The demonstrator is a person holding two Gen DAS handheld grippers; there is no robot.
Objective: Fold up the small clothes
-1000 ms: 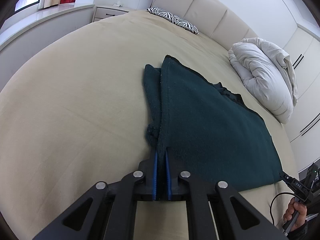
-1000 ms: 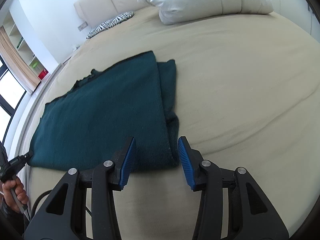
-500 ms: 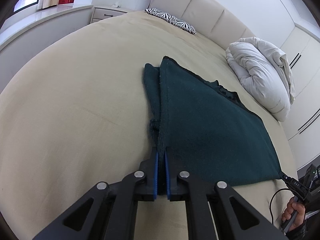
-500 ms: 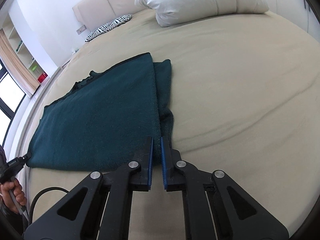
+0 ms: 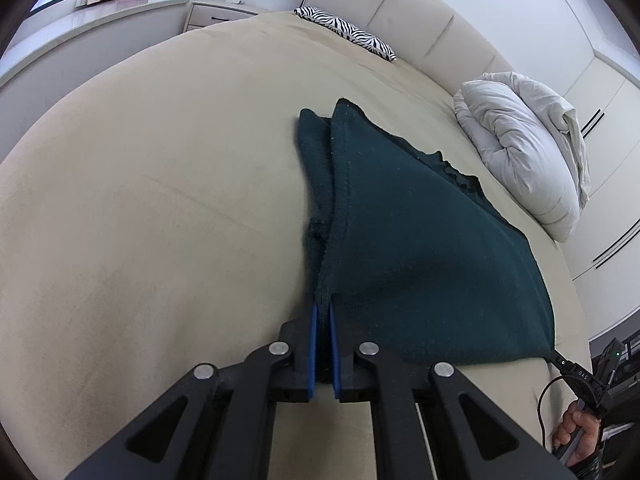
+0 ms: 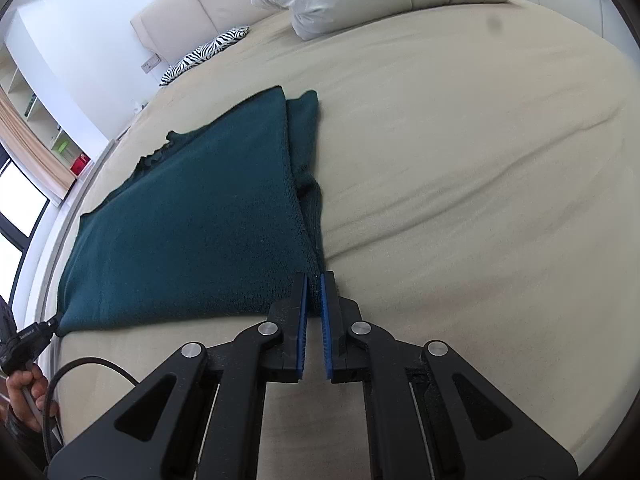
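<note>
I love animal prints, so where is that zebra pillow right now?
The zebra pillow lies at the far end of the bed, against the headboard, beyond the green garment; the white duvet is bundled off to its right.

Beige bed (image 5: pixel 160 184), padded headboard (image 5: pixel 400 12), white duvet (image 5: pixel 528 148), zebra pillow (image 5: pixel 348 34), bright window (image 6: pixel 16 208)

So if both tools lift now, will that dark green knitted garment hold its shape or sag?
The dark green knitted garment will probably sag between the grips: it lies limp on the beige bed, edges rippled. The left tool and right tool pinch only the near corners, so the middle likely droops. The fuzzy knit looks unlikely to slip.
</note>
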